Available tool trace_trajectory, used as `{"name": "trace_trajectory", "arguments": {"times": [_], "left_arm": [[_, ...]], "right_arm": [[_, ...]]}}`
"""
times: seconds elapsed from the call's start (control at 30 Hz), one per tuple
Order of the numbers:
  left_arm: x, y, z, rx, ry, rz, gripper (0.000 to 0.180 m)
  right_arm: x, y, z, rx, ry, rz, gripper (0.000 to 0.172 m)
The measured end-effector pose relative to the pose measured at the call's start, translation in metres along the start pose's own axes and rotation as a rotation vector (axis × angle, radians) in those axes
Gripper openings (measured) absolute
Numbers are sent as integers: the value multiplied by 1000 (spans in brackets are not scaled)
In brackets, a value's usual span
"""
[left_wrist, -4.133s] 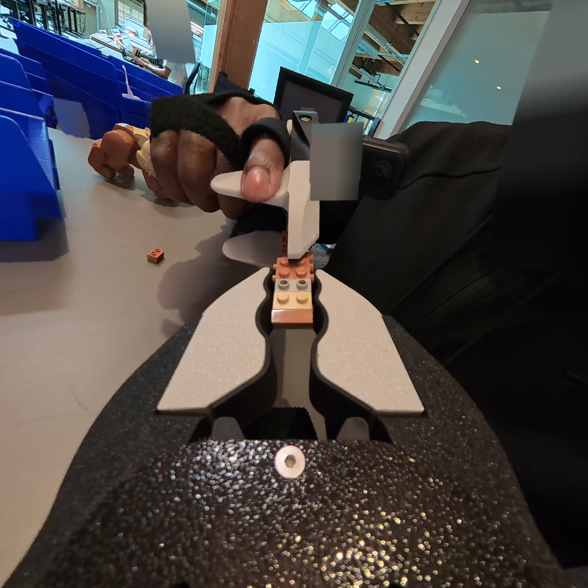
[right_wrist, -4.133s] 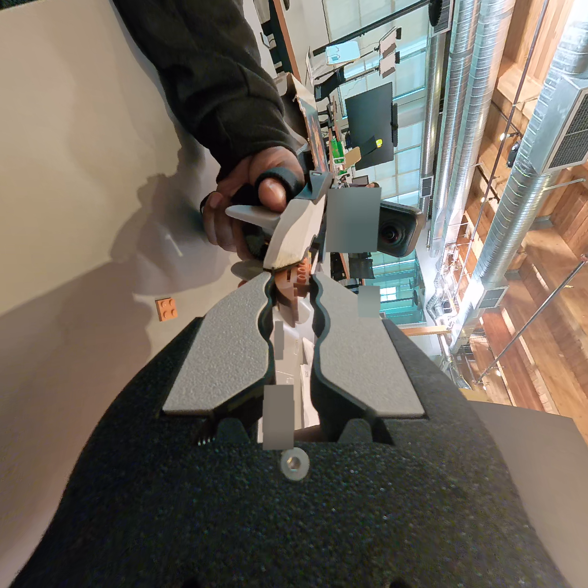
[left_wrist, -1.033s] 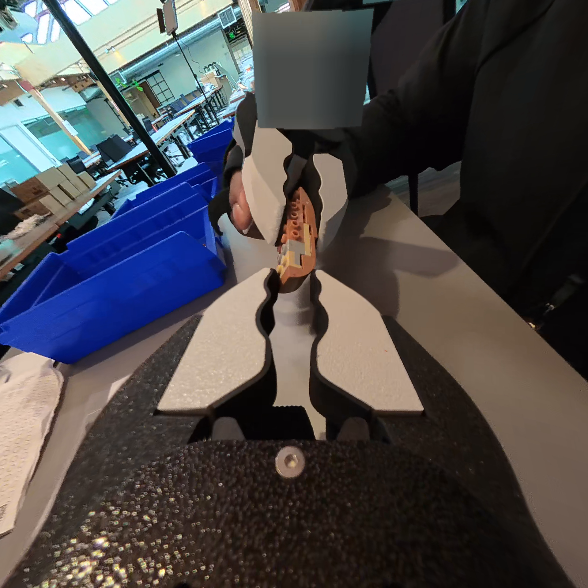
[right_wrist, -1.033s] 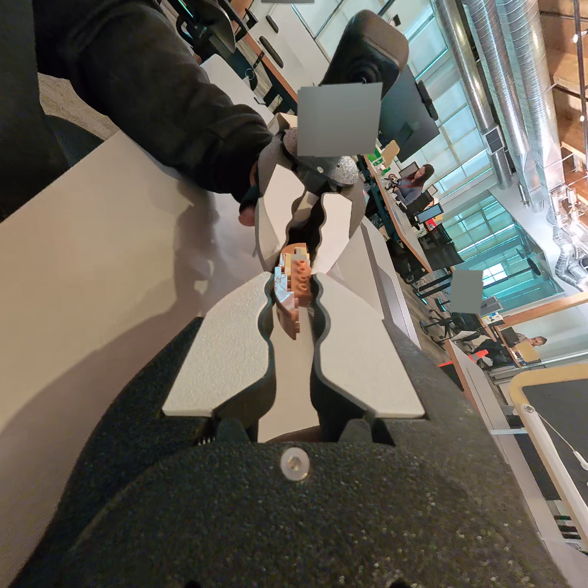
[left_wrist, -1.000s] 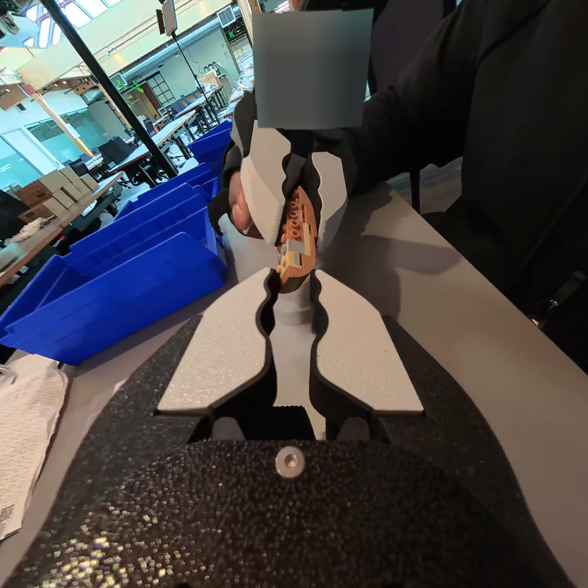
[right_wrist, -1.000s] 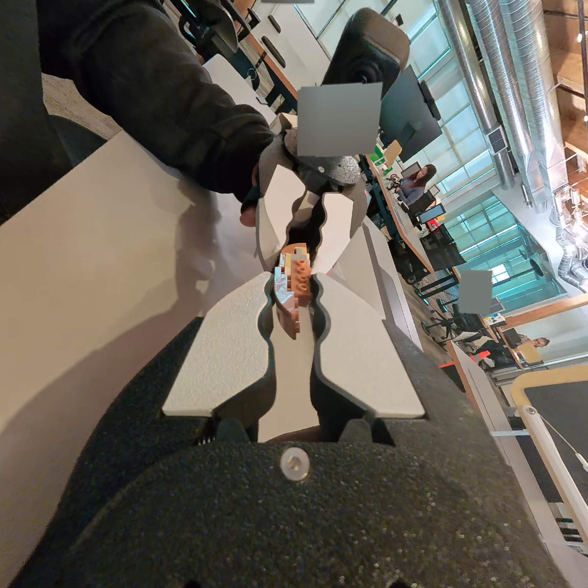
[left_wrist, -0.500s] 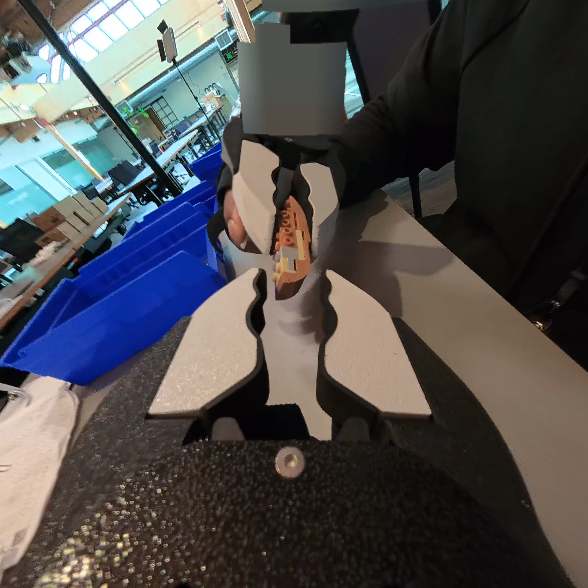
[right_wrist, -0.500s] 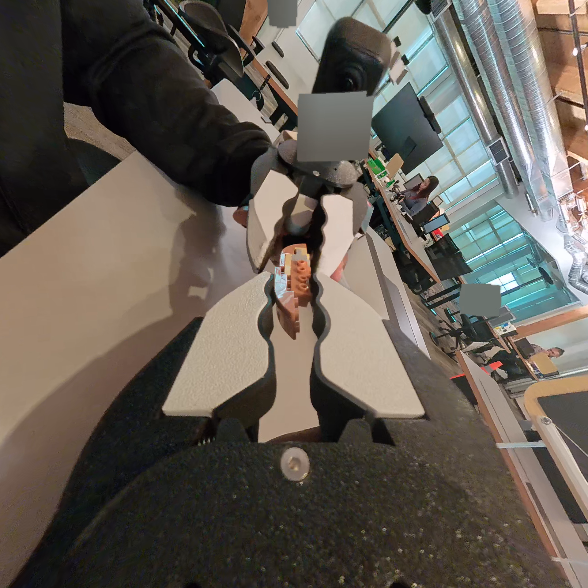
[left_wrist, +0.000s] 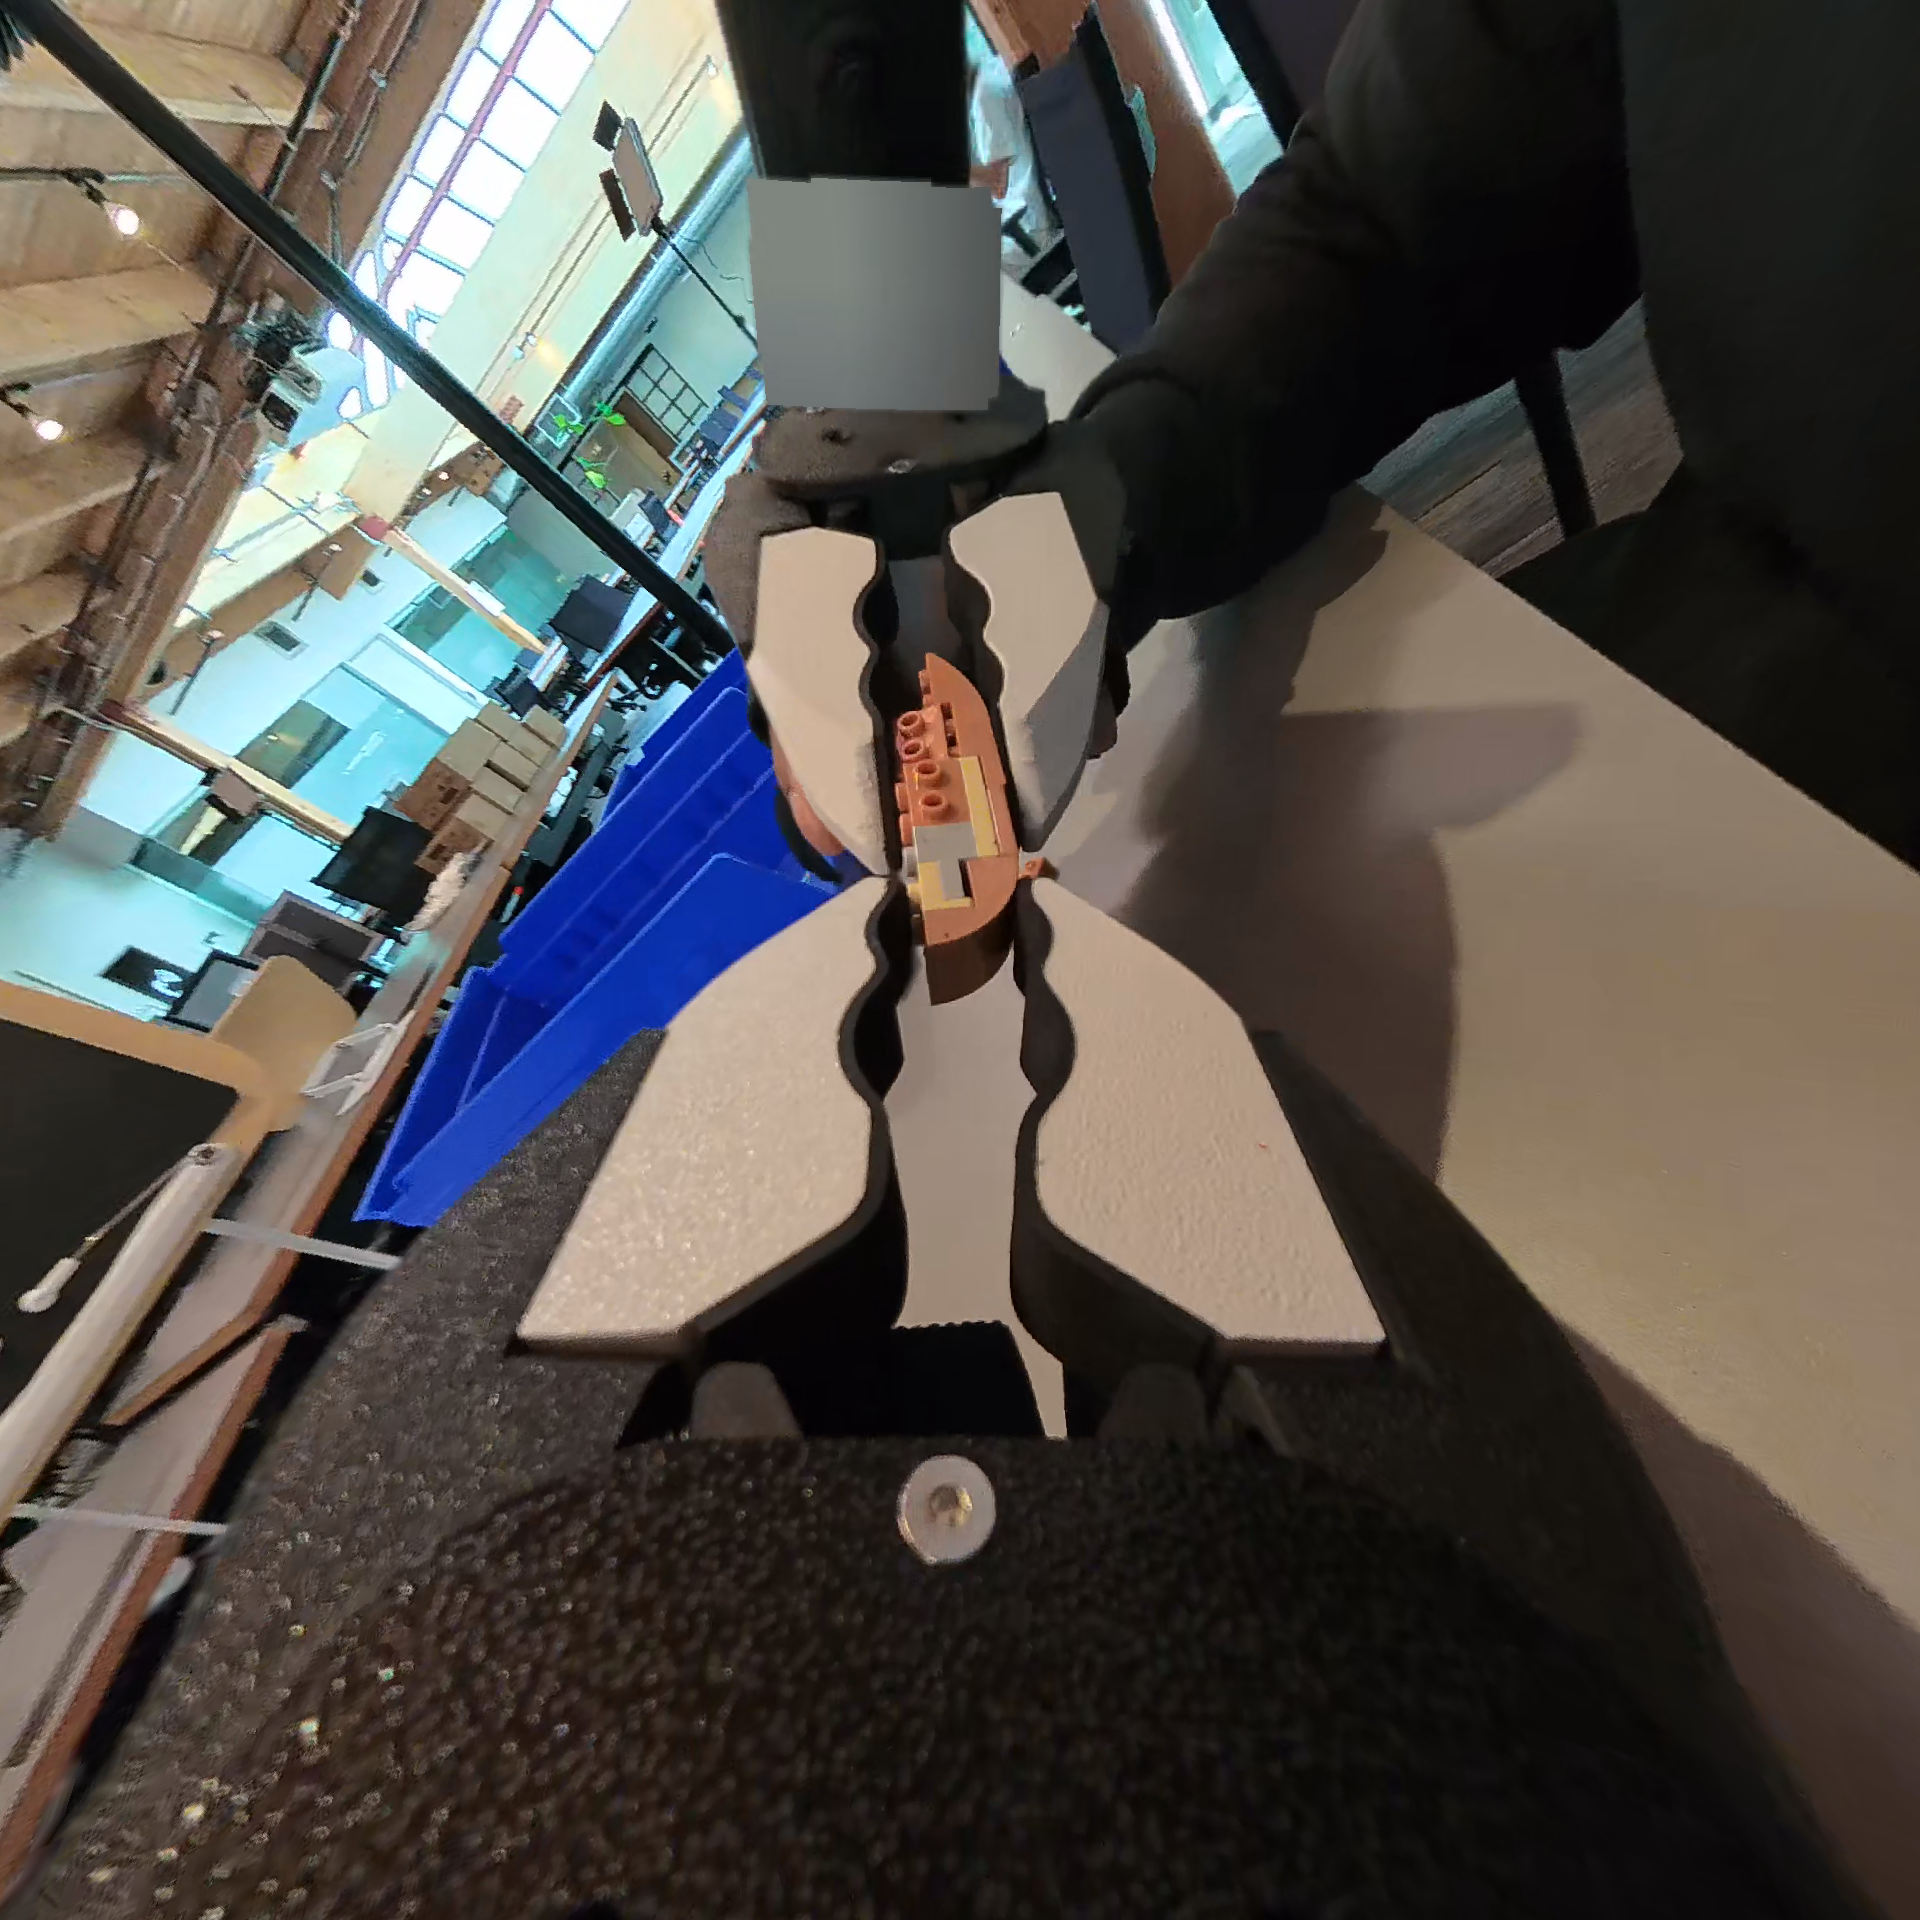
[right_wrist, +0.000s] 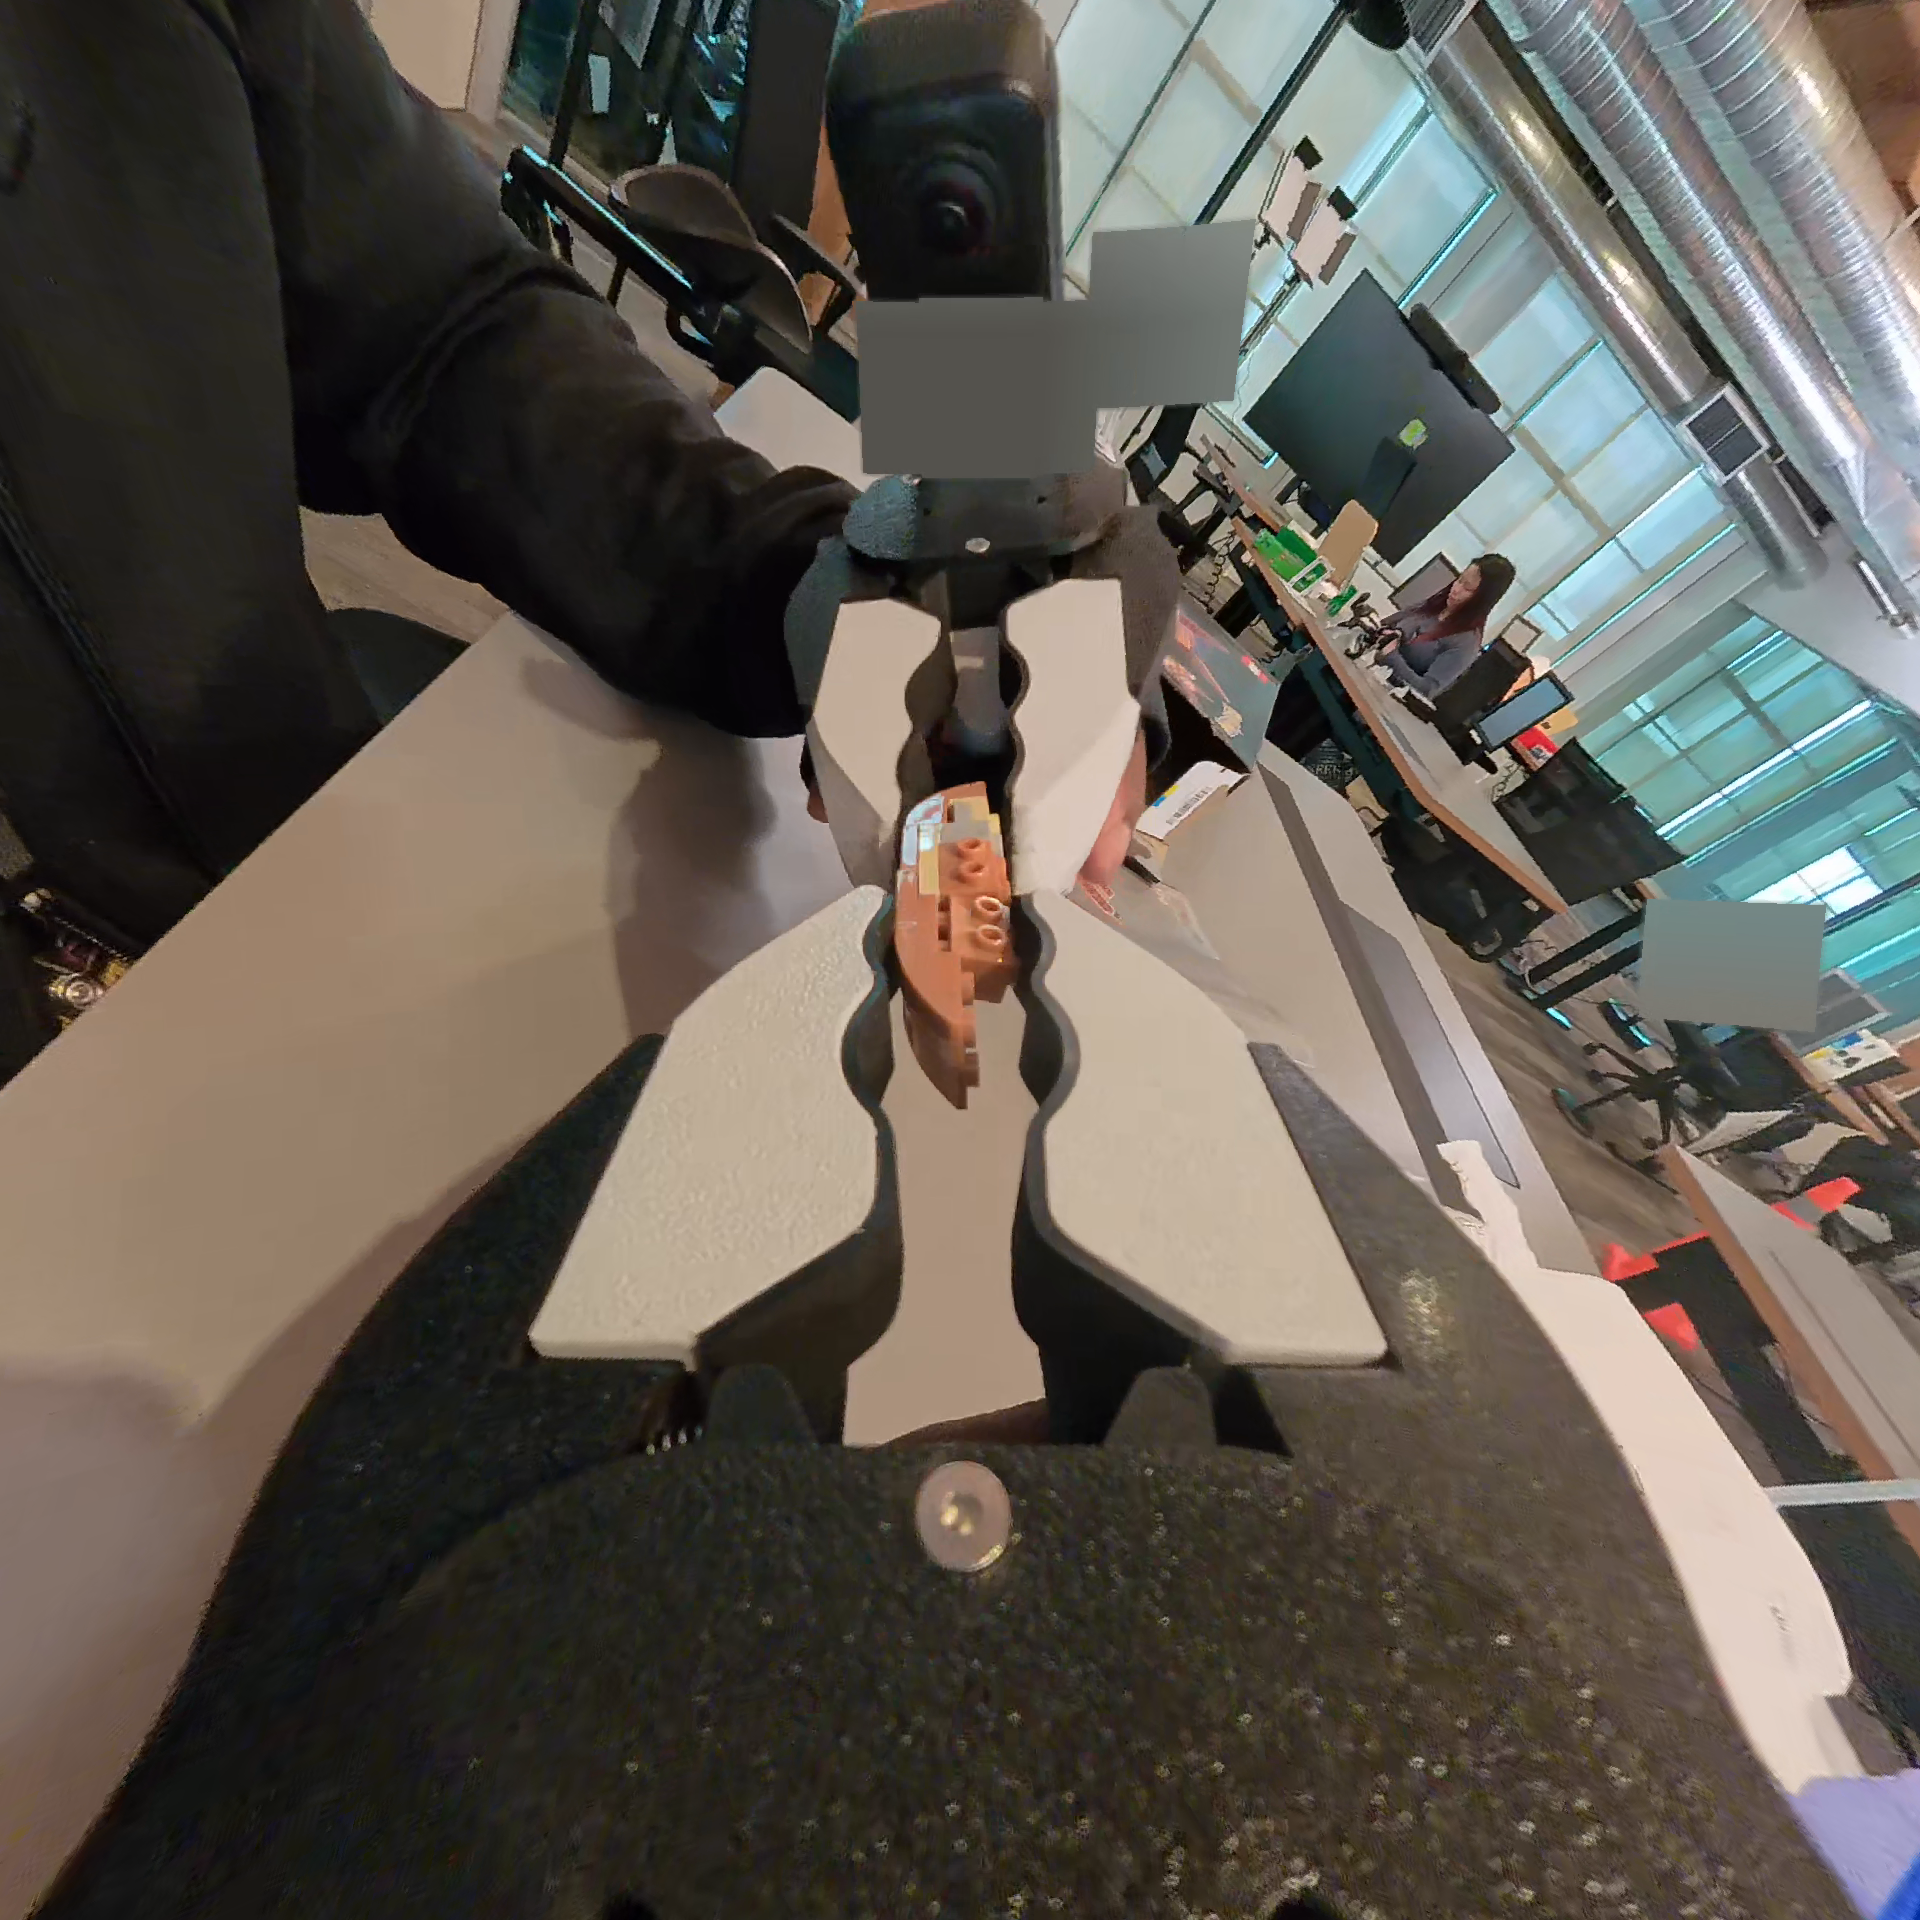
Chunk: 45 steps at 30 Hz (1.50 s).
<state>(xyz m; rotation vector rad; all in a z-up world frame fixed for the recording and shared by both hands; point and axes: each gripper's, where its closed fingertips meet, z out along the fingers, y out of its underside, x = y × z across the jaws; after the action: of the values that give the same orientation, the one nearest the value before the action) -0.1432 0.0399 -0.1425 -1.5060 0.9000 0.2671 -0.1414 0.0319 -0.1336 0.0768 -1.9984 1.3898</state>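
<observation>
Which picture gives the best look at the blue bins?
The left wrist view: the blue bins stand in a row along the table's left side, past the tools. The right wrist view shows no bins.

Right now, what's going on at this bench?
A person holds a two-finger gripper in each hand, both closed on one small brown brick assembly held above the grey table. The left gripper clamps one end, the right gripper the other, fingertips nearly meeting. Blue bins sit alongside on the table.
</observation>
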Motion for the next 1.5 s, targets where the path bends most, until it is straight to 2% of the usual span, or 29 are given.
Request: {"name": "trace_trajectory", "arguments": {"times": [0.17, 0.4, 0.73, 0.9, 1.1, 1.2, 1.5], "left_arm": [[3, 3, 1, -28, 23, -6, 19], [14, 12, 2, -76, 123, -104, 19], [26, 15, -1, -114, 193, -43, 19], [21, 16, -1, -115, 162, -40, 20], [9, 7, -1, -23, 117, -165, 30], [9, 7, 2, -4, 125, -213, 20], [10, 14, 3, -26, 137, -240, 19]], "right_arm": [[-3, 3, 1, -13, -14, -14, 20], [-9, 10, 4, -54, -38, -65, 20], [-21, 12, 8, -59, -113, -33, 20], [-16, 12, 7, -57, -73, -45, 20], [-6, 5, 3, 13, -27, 13, 20], [-5, 4, 3, 31, -26, 55, 20], [-4, 11, 5, 3, -30, 90, 21]]}}
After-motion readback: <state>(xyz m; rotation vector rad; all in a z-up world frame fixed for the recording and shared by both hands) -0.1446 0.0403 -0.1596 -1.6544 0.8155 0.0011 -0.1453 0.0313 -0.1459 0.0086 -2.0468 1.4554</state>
